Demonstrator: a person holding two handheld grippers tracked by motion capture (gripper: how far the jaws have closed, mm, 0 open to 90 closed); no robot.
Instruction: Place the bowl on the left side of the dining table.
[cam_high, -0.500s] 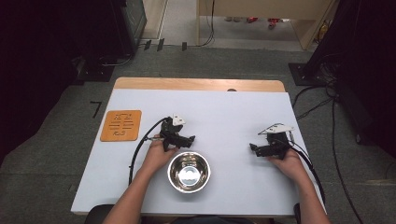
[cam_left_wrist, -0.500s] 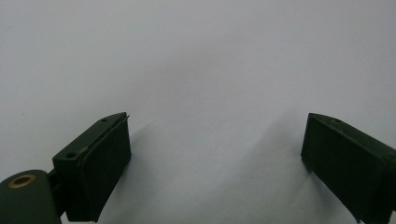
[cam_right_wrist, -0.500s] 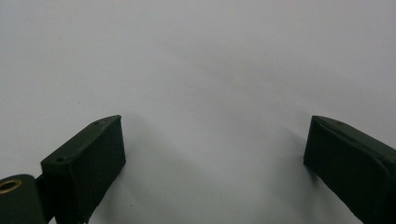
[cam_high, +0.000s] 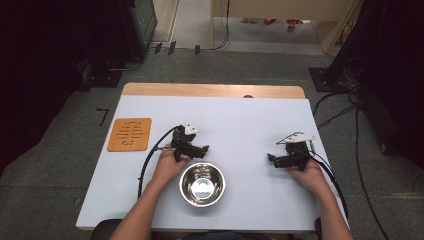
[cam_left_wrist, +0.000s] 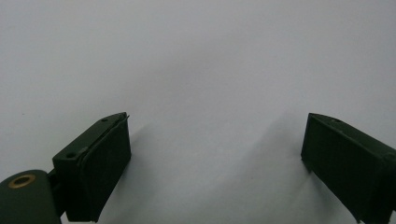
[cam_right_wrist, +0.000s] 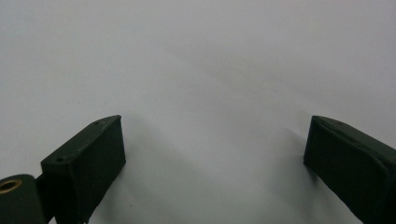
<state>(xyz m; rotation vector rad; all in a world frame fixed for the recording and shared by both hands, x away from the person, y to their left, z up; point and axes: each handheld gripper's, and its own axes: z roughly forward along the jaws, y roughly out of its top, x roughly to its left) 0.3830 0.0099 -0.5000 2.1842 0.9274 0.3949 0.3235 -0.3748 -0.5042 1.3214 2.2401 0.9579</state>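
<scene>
Left gripper (cam_high: 204, 149), just left of frame centre in the high view, held low over the white desk (cam_high: 240, 120), jaws spread wide and grasping nothing; bare desk surface between them in the left gripper view (cam_left_wrist: 215, 163). Gripped from behind by the person's left hand (cam_high: 169, 167), forearm entering from the bottom edge, black cable (cam_high: 150, 155) looping off toward the lower left. Steel bowl (cam_high: 202, 184) directly below that gripper in the frame, just beside the left hand, standing upright near the desk's lower edge, untouched by either gripper.

Right gripper (cam_high: 271, 158), right of centre, likewise released, jaws standing far apart over plain white surface in the right gripper view (cam_right_wrist: 215, 163), tips pointing toward the left of the frame. Held by the right hand (cam_high: 305, 175), grey plate on top, cable trailing toward the lower right. Well apart from the bowl.

Orange square mat (cam_high: 130, 134) with cut-out slots lying flat at the desk's left edge, well clear of both grippers. Wooden strip (cam_high: 210, 90) along the desk's top edge; grey floor and cables beyond.
</scene>
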